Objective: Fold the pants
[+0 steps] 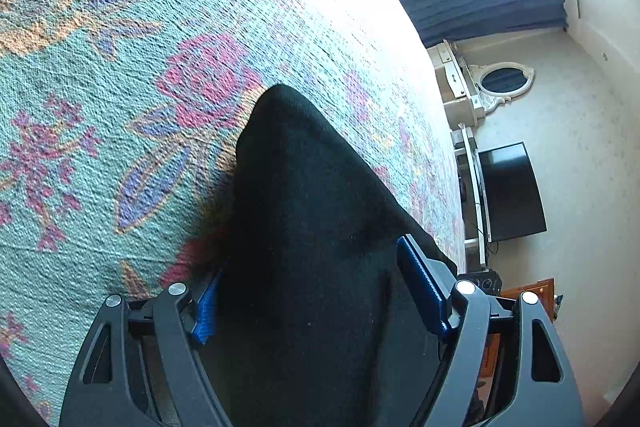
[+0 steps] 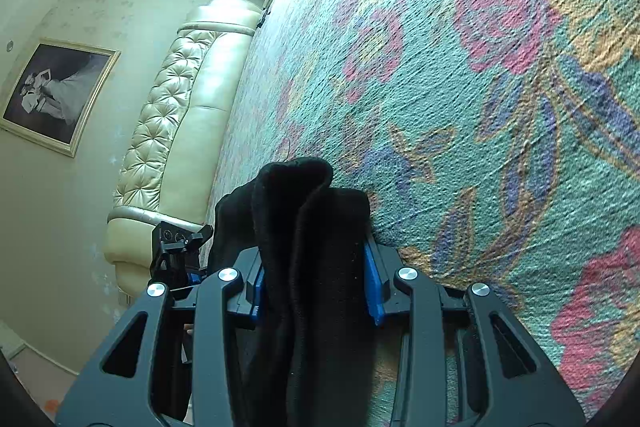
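Note:
The black pants (image 1: 312, 211) hang between the blue pads of my left gripper (image 1: 316, 291), a pointed corner sticking out ahead above the floral bedspread (image 1: 120, 75). The jaws stand wide with cloth filling the gap. In the right wrist view a bunched, folded edge of the same black pants (image 2: 312, 227) is pinched between the blue pads of my right gripper (image 2: 316, 287), lifted over the bedspread (image 2: 480, 107). The left gripper's body (image 2: 176, 251) shows at the left, beside the cloth.
A cream tufted headboard (image 2: 180, 131) and a framed picture (image 2: 56, 95) lie to the left. A black TV (image 1: 508, 191), an oval mirror (image 1: 500, 81), blue curtains (image 1: 484, 3) and a bright window stand past the bed's edge.

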{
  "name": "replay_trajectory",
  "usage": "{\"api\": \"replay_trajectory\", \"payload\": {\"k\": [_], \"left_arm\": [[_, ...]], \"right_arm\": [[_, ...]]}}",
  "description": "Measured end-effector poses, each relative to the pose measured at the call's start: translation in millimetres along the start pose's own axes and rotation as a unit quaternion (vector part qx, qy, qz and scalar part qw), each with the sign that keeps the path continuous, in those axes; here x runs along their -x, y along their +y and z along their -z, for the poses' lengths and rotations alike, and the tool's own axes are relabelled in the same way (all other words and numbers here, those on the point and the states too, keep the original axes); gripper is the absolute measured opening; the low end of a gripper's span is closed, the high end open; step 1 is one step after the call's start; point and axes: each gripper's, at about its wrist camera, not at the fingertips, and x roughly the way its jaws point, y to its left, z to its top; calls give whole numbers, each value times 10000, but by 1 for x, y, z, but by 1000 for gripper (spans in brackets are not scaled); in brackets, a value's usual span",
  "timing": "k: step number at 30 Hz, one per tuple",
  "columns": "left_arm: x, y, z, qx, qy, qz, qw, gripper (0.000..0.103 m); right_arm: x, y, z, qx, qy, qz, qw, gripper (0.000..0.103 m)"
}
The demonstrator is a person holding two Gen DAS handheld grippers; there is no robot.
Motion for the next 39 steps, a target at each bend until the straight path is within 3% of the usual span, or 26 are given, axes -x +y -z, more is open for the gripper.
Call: {"api": "replay_trajectory", "payload": {"k": [4, 7, 10, 11, 15, 18, 21, 26, 31, 35, 39], "left_arm": [[9, 3, -1, 128, -220, -107, 9996, 76], [19, -6, 13, -424, -266, -655, 9966, 76], [32, -15, 34, -858, -502, -1191, 9879, 80], [38, -14, 41, -834, -594, -1332, 9858, 84], [59, -3, 67, -516, -728, -1558, 9837, 85], [79, -4, 91, -599, -928, -1958, 9744, 85], [97, -14, 114, -802, -1014, -2587, 9573, 85], [118, -42, 154, -1265, -1124, -2914, 9415, 85], [117, -66, 185, -1714, -1299, -3212, 9223, 85], [115, -69, 217, -1890, -1374, -3466, 9084, 85], [114, -71, 239, -1928, -1460, -3616, 9004, 85]], "right_arm": [[7, -1, -1, -200, -142, -14, 9997, 41], [24, -12, 1, -560, -421, -76, 9975, 42], [48, -22, 8, -897, -685, 12, 9936, 43], [56, -25, 12, -979, -775, 79, 9921, 43], [85, -39, 35, -1372, -1051, 66, 9849, 43], [101, -41, 56, -1443, -1142, 287, 9825, 43], [106, -28, 78, -1211, -1064, 775, 9839, 47], [99, 21, 119, -388, -933, 1874, 9771, 78], [78, 54, 154, 449, -679, 2839, 9554, 84], [61, 75, 172, 811, -557, 3078, 9463, 84], [52, 89, 193, 1110, -591, 3351, 9338, 84]]}}
